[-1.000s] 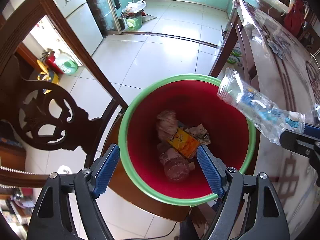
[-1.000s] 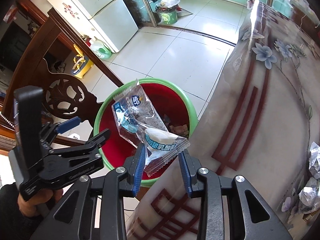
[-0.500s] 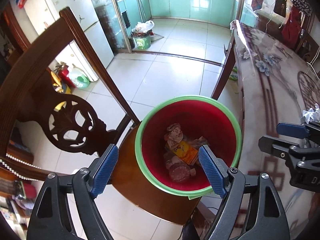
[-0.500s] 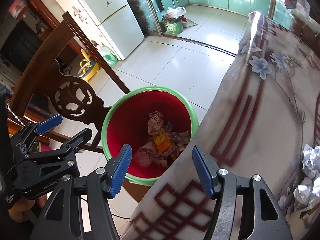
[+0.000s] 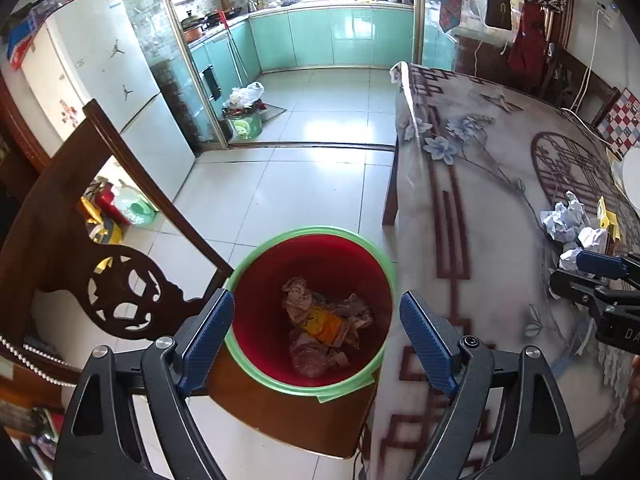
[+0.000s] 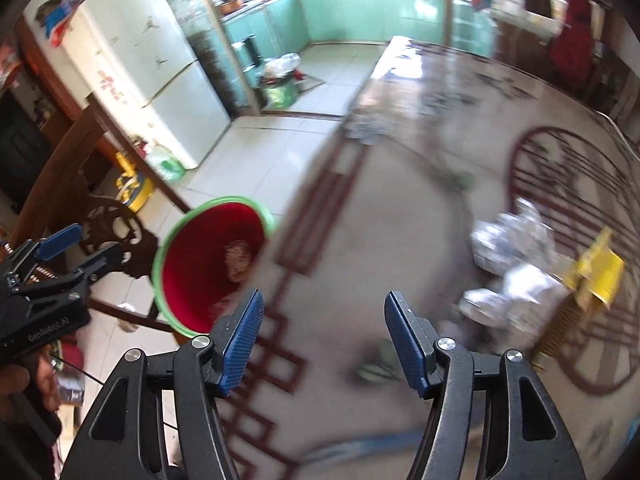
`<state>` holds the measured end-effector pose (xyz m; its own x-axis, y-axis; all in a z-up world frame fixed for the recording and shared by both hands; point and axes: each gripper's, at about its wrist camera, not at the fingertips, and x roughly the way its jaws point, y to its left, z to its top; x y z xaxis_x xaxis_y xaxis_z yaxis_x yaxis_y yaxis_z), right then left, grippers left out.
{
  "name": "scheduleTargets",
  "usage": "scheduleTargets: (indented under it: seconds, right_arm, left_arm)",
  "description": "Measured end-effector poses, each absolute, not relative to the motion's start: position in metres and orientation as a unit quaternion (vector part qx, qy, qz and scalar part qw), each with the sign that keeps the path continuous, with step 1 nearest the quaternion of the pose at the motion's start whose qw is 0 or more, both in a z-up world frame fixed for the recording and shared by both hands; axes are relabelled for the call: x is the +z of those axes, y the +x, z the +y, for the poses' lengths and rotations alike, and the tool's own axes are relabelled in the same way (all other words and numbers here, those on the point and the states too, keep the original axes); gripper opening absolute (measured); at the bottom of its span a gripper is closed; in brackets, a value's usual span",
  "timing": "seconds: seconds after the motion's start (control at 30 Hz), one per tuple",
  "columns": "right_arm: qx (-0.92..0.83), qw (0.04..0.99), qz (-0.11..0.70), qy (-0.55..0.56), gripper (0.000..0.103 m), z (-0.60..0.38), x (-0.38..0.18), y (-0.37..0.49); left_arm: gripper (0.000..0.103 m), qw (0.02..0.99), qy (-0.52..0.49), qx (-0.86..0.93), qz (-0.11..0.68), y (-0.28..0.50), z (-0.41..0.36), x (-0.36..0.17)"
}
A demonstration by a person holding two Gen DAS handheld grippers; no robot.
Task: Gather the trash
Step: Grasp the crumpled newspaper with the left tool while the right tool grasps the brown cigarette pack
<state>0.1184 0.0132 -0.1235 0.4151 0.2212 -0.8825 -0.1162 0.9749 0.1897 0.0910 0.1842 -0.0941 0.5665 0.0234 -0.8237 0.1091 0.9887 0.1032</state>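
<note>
Red bin (image 5: 280, 280) holds several wrappers (image 5: 320, 320). Crumpled paper (image 5: 568, 220), seemingly with a yellow packet, remains on worktop (image 5: 480, 240). Left tongs (image 5: 316, 336) and right tongs (image 6: 324, 336) wide, empty.

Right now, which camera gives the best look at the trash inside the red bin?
The left wrist view: it looks straight down into the bin, showing the wrappers sharply. The right wrist view is blurred, and the table edge hides most of the contents.
</note>
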Motion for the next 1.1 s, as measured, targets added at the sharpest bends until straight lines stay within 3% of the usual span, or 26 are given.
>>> scheduleTargets:
  seconds: [0.33,0.63,0.67,0.7,0.8,1.1]
  right_arm:
    - [-0.041,0.832,0.545,0.099,0.062,-0.133,-0.141,0.08]
    - [-0.019,0.811,0.568,0.143,0.062,-0.176,-0.184,0.11]
    - [-0.014,0.809,0.569,0.146,0.053,-0.177,-0.188,0.113]
    - [-0.009,0.807,0.571,0.148,0.03,-0.178,-0.19,0.113]
    - [0.01,0.806,0.572,0.155,0.008,-0.181,-0.193,0.11]
    - [0.033,0.812,0.562,0.154,0.006,-0.205,-0.177,0.083]
  left_arm:
    - [0.085,0.865,0.084,-0.073,0.49,0.073,0.122,-0.108]
    - [0.085,0.862,0.093,-0.098,0.488,0.059,0.069,-0.1]
    - [0.085,0.86,0.093,-0.101,0.491,0.058,0.062,-0.101]
    - [0.085,0.86,0.092,-0.105,0.492,0.057,0.056,-0.101]
    - [0.085,0.856,0.093,-0.118,0.495,0.054,0.034,-0.102]
    - [0.085,0.838,0.06,-0.15,0.522,0.07,-0.019,-0.114]
